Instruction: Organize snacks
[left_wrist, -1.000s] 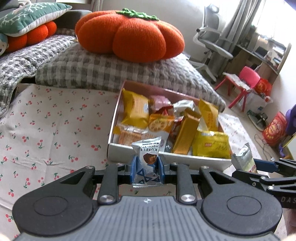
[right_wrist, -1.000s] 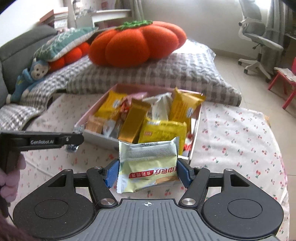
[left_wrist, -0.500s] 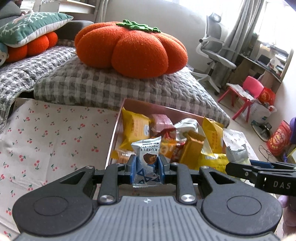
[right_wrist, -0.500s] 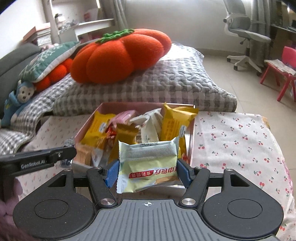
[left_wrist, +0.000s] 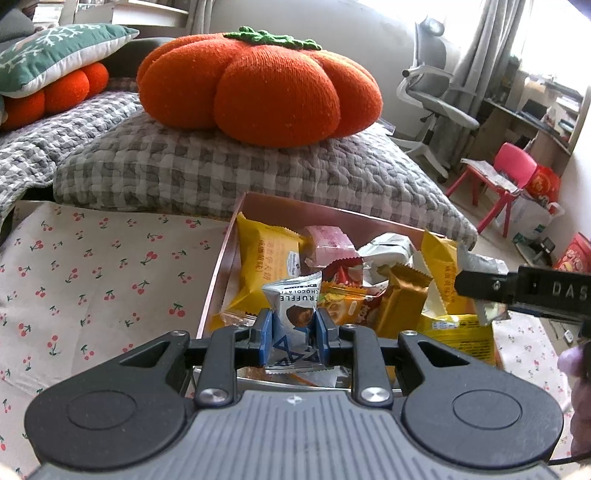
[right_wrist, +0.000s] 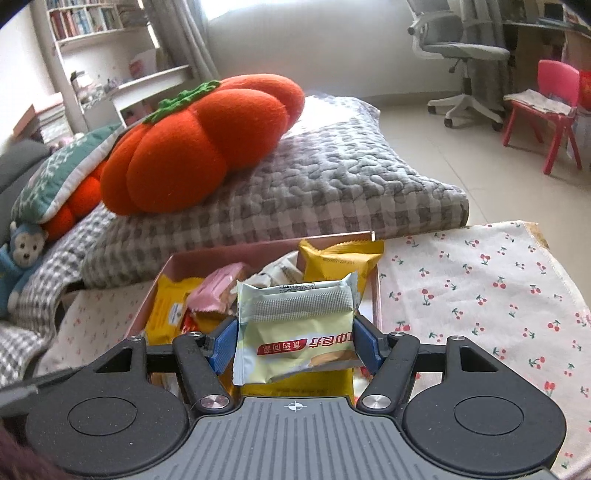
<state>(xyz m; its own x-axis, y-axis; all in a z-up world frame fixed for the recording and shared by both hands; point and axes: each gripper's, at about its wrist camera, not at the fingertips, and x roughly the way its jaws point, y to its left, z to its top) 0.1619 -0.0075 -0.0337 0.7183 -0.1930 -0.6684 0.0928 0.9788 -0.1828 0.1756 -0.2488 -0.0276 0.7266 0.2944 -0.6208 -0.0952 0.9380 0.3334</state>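
Over the pink snack box (left_wrist: 221, 269), crowded with yellow and pink packets: silver truffle chocolate packet (left_wrist: 293, 314) pinched upright in left gripper (left_wrist: 293, 332); pale green biscuit pack (right_wrist: 295, 325) clamped across right gripper (right_wrist: 295, 343). Behind, orange pumpkin cushion (left_wrist: 258, 85) on grey checked quilt (left_wrist: 184, 173). Either side, cherry-print cloth (right_wrist: 480, 295).

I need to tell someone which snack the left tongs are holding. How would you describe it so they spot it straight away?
Find the big orange pumpkin cushion on the grey checked pillow, then the pink snack box on the cherry-print cloth in front of it. At the box's near edge, the left tongs pinch a small silver truffle chocolate packet, the only silvery-blue wrapper, showing a brown chocolate ball, among yellow and pink packs.
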